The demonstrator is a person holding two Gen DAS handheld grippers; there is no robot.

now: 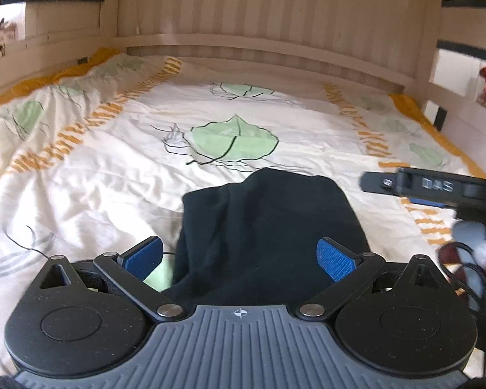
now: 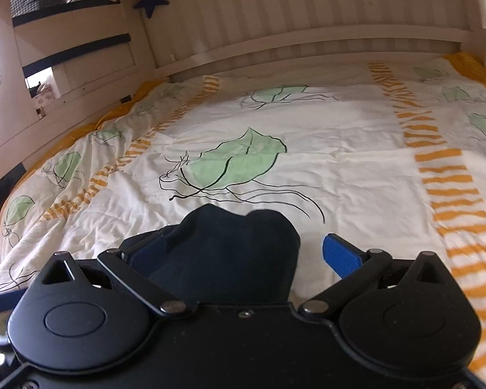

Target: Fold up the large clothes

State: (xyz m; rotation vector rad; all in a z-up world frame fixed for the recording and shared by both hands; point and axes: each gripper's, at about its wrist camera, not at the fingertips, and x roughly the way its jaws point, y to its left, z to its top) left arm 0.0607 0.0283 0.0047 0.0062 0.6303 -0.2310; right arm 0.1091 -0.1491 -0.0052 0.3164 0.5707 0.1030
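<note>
A dark, folded garment (image 1: 268, 220) lies in a compact heap on the bed, near the front edge of the quilt. My left gripper (image 1: 239, 254) hovers over it, open wide, its blue pads (image 1: 144, 257) standing to either side of the cloth without pressing on it. In the right wrist view the same garment (image 2: 236, 227) sits under my right gripper (image 2: 243, 251), which is open too; the right pad (image 2: 341, 254) is clear of the cloth, the left one is half hidden against it. The right gripper (image 1: 405, 191) also shows side-on at the right of the left wrist view.
A cream quilt (image 1: 113, 162) with green leaves and orange stripes covers the bed. A slatted wooden board (image 2: 307, 16) closes the far side, with shelves (image 2: 74, 52) and a blue star (image 2: 152, 0) at the left. Cables and a sleeve (image 1: 469, 259) hang at the right.
</note>
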